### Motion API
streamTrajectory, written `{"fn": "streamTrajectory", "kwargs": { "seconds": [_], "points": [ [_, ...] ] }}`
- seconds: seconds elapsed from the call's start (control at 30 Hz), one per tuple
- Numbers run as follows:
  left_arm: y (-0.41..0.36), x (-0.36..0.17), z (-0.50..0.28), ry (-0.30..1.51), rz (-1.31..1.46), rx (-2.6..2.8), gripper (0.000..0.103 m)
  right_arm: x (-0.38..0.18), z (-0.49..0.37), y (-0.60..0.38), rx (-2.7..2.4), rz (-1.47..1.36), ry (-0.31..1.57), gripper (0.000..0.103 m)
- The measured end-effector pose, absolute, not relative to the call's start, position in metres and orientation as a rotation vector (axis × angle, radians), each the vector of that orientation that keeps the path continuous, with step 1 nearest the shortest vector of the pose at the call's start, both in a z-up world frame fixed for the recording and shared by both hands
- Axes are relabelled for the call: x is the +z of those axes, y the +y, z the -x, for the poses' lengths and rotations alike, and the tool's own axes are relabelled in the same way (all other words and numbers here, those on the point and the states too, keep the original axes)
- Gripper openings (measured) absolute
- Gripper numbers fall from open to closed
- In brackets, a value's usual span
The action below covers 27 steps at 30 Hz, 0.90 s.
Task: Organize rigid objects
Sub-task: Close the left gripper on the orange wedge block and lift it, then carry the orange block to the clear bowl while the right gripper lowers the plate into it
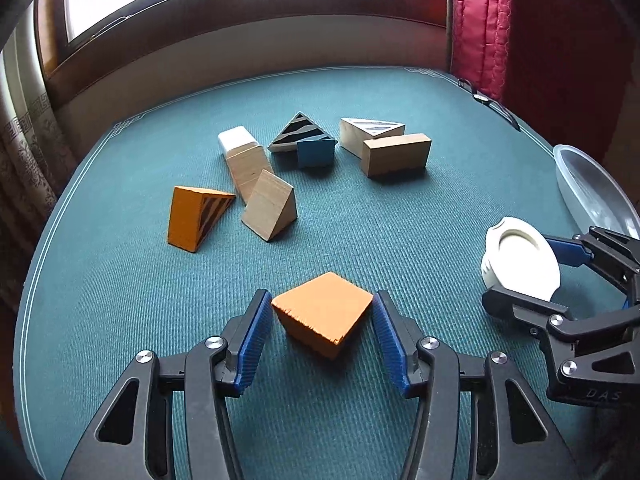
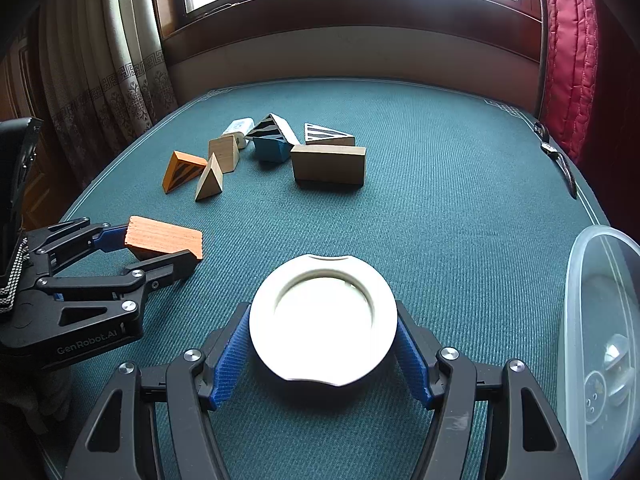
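We square the left gripper (image 1: 322, 316) on the orange block (image 1: 323, 312) near the table's (image 1: 360, 92) front edge; jaws bracket it, small gaps either side, not clamped. Close evenly, block sits corner-on. Right gripper (image 2: 323, 344) holds the white lid (image 2: 323, 322) by its rim. Block: flat, matte, ridged edge.

Two low wrist fisheyes facing the window across the green table (image 1: 120, 280); shared scattered blocks (image 2: 328, 168).
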State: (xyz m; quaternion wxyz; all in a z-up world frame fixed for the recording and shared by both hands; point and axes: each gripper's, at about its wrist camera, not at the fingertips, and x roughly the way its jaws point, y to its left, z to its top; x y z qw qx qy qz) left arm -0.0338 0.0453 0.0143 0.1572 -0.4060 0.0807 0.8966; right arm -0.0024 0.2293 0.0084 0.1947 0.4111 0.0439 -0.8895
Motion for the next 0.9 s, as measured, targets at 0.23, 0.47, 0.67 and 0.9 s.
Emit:
{"fn": "streamTrajectory", "kwargs": {
  "seconds": [0.23,0.47,0.67,0.9],
  "points": [
    [0.051,0.014,0.035,0.244,1.137,2.568,0.041,0.008,0.002,0.229,-2.494,-1.151,0.124,0.071],
    [0.047,0.014,0.028,0.147,1.166,2.626,0.035,0.009,0.003,0.23,-2.499,-1.147,0.115,0.069],
    [0.045,0.013,0.021,0.097,1.181,2.686,0.033,0.011,-0.001,0.233,-2.5,-1.114,0.1,0.069],
    [0.029,0.016,0.018,-0.003,1.174,2.757,0.033,0.018,-0.004,0.242,-2.521,-1.083,0.044,0.069]
  ]
}}
